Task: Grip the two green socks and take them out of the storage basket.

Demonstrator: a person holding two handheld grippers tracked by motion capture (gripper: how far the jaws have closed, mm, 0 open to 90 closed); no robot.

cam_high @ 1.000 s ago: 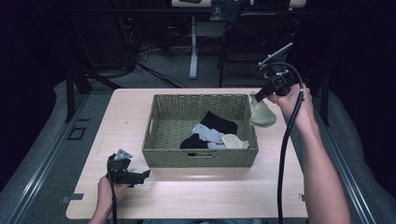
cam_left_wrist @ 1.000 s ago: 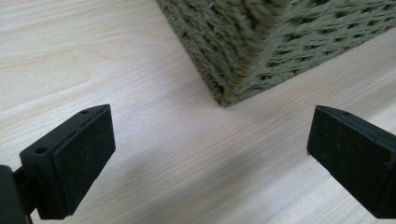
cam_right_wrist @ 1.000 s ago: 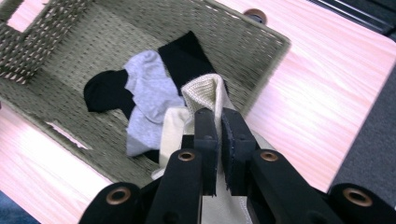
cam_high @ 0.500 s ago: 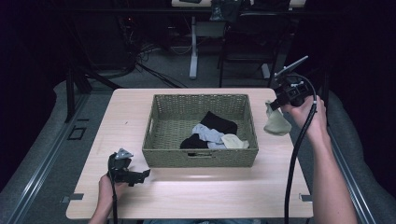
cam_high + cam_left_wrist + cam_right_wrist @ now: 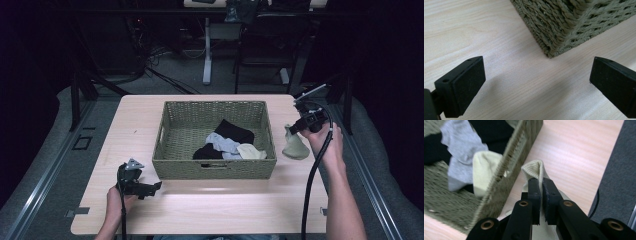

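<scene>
A woven olive basket point(image 5: 217, 167) stands mid-table and holds a black sock point(image 5: 235, 131), a grey sock point(image 5: 223, 145) and a cream sock point(image 5: 251, 151). My right gripper point(image 5: 296, 127) is shut on a beige sock point(image 5: 295, 146) that hangs to the tabletop just right of the basket. In the right gripper view the beige sock point(image 5: 534, 171) is pinched between the closed jaws of that gripper point(image 5: 540, 185), beside the basket's wall point(image 5: 514, 160). My left gripper point(image 5: 150, 187) rests open at the table's front left. Its fingertips point(image 5: 465, 83) straddle bare wood near the basket's corner point(image 5: 564, 30).
The light wooden table point(image 5: 125, 130) has free room left of the basket and along the front edge. A black cable point(image 5: 312, 185) trails from the right gripper along the forearm. Dark chairs and table legs stand beyond the far edge.
My right gripper has carried the beige sock away from the basket's right rim, rightward and down, until it hangs onto the table. The left gripper has stayed put.
</scene>
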